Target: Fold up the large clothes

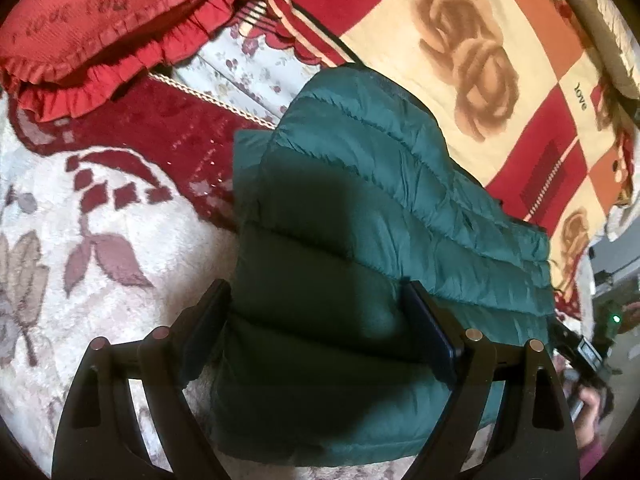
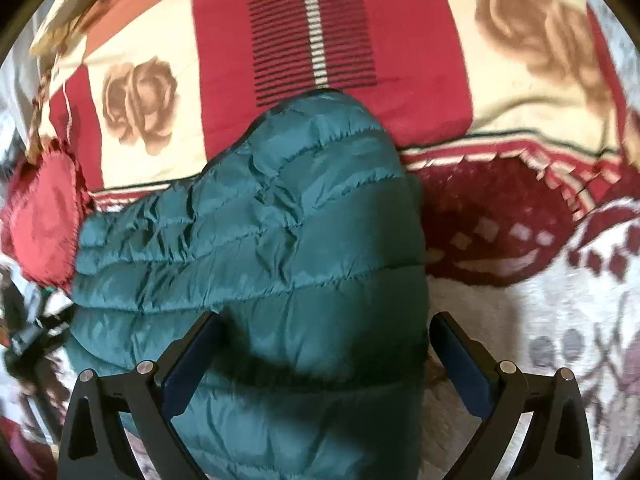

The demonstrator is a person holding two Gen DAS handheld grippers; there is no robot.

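Observation:
A teal quilted puffer jacket (image 1: 360, 208) lies folded into a long block on a bed. It also shows in the right wrist view (image 2: 260, 232). My left gripper (image 1: 316, 296) is open, its fingers wide apart over the jacket's near end, straddling it without pinching. My right gripper (image 2: 328, 328) is open above the jacket's right part, left finger (image 2: 188, 364) over the fabric, right finger (image 2: 464, 364) over the blanket beside the jacket's edge. Neither holds anything.
The jacket rests on a white fleece blanket with dark red flowers (image 1: 100, 232) and a red-and-cream rose-print blanket (image 1: 480, 60). A red frilled pillow (image 1: 92, 28) lies far left. A red heart-shaped cushion (image 2: 40, 220) lies left of the jacket.

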